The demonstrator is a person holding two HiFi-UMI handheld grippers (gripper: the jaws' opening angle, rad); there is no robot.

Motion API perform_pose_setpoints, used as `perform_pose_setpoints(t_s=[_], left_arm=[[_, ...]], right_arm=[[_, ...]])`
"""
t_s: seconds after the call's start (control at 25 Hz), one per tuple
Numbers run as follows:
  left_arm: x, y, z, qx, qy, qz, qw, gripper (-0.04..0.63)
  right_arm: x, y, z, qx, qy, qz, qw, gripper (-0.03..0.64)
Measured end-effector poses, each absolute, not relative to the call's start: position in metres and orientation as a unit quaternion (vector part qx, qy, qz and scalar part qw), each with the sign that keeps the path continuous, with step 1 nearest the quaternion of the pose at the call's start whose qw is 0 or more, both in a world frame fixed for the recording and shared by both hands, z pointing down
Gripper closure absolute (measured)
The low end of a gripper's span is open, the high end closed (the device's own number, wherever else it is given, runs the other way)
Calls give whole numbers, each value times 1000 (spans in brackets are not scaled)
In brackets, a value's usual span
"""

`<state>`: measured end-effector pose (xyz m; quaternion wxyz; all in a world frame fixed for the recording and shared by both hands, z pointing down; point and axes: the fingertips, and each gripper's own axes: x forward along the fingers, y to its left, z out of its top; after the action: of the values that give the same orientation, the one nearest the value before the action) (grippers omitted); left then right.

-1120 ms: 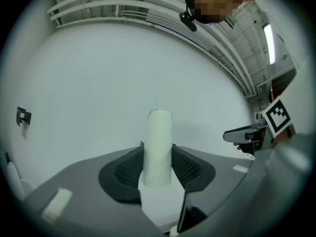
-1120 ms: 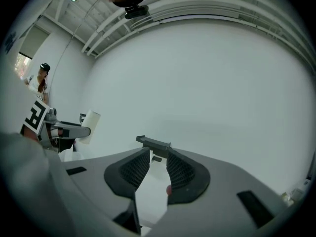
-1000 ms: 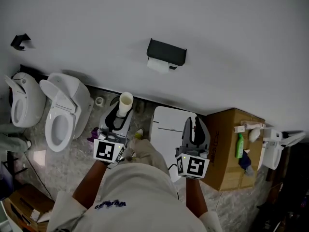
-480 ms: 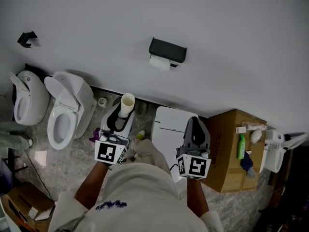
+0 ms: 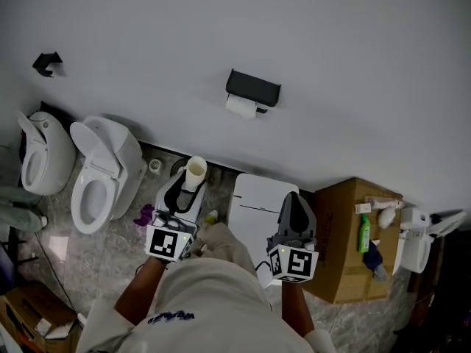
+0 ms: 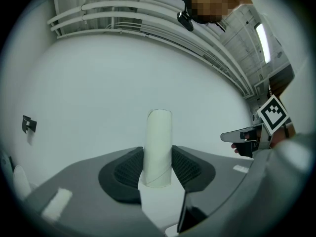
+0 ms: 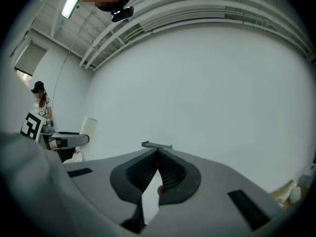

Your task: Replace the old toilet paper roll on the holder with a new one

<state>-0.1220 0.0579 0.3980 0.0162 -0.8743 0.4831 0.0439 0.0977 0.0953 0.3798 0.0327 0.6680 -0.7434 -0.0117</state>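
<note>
Below the wall holder (image 5: 253,88), which carries a white roll (image 5: 241,107), the head view shows the left gripper (image 5: 182,191) grasping a bare cardboard tube (image 5: 195,173). Left gripper view: the tube stands upright, pinched between the jaws. Right gripper view: the right gripper (image 7: 158,152) has just clenched on nothing; likely only discarding the tube remains.

The person wears a pale cream top (image 5: 213,300) with short sleeves and small dark blue lettering (image 5: 171,316). The left gripper (image 5: 188,185) and right gripper (image 5: 294,197) have grey shells, black ribbed pads (image 7: 171,177) and white cubes (image 5: 168,243) printed with black square markers
</note>
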Motion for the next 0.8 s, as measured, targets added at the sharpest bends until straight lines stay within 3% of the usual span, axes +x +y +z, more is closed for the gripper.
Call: perform_pose_setpoints(t_s=[0.8], left_arm=[[-150, 87, 399, -866, 499, 32, 14, 411]], right_arm=[[78, 117, 391, 645, -762, 0, 59, 614]])
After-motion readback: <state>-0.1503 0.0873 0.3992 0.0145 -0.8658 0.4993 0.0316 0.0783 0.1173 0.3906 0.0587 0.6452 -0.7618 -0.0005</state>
